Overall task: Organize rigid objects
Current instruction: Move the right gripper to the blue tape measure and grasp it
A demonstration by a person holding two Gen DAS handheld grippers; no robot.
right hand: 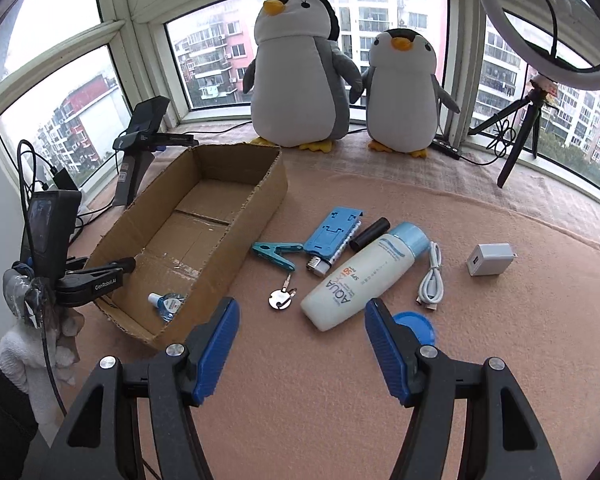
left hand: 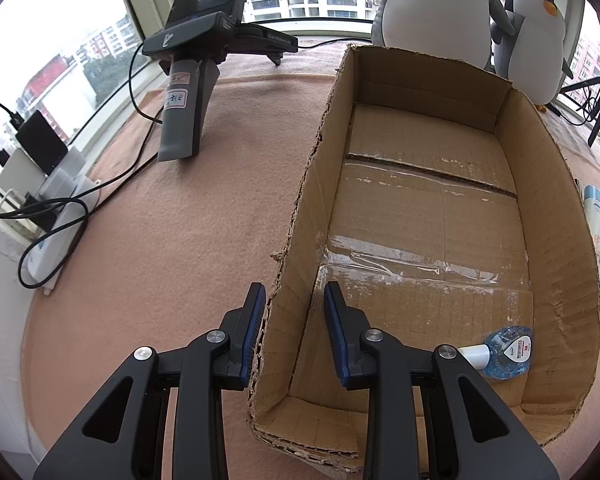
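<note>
Sunscreen bottle [right hand: 362,276] lies centre frame beside the cardboard box [right hand: 236,236]; small blue bottle [right hand: 168,303] already boxed. Right gripper [right hand: 298,340] spread, empty (next pick, I'd judge). Left gripper [left hand: 294,322] pinches the box's wall.

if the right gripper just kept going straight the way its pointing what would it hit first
Probably the white sunscreen bottle, which lies on the pink cloth just ahead, between the lines of the open jaws of the right gripper. Depth is unclear: pointing downward, it might meet bare cloth short of the bottle.
</note>
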